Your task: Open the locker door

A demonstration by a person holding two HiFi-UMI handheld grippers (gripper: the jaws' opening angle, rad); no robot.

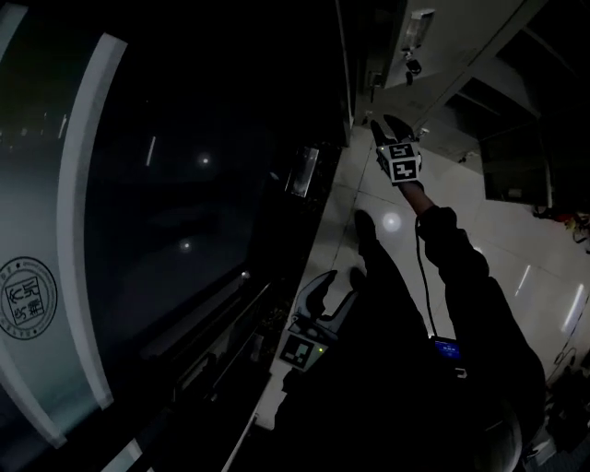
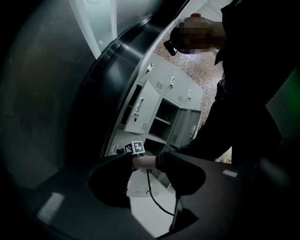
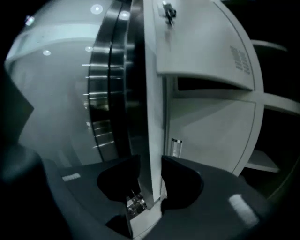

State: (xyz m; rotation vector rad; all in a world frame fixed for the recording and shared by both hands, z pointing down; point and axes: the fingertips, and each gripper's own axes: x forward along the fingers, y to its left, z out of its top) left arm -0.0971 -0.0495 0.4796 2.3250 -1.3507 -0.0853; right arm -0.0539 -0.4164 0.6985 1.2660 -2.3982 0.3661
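The grey locker door (image 3: 152, 93) stands swung out and shows edge-on in the right gripper view, with its key lock (image 3: 168, 10) near the top. My right gripper (image 3: 151, 176) straddles the door's free edge; both pads sit against it, and a metal latch piece (image 3: 136, 204) shows low between the jaws. In the head view the right gripper (image 1: 385, 124) is stretched far forward at arm's length. The left gripper (image 1: 336, 281) hangs lower and nearer to me. Its jaws stand wide open on nothing in its own view (image 2: 147, 180). That view shows the open door (image 2: 140, 110) and the right gripper's marker cube (image 2: 137, 147).
A bank of grey lockers (image 2: 180, 91) runs along a brick wall, and the opened compartment (image 2: 164, 119) has a shelf. A large dark curved glass panel (image 1: 83, 230) with white bands fills the left. Pale tiled floor (image 1: 516, 249) lies to the right. A cable (image 2: 152, 197) trails from my right arm.
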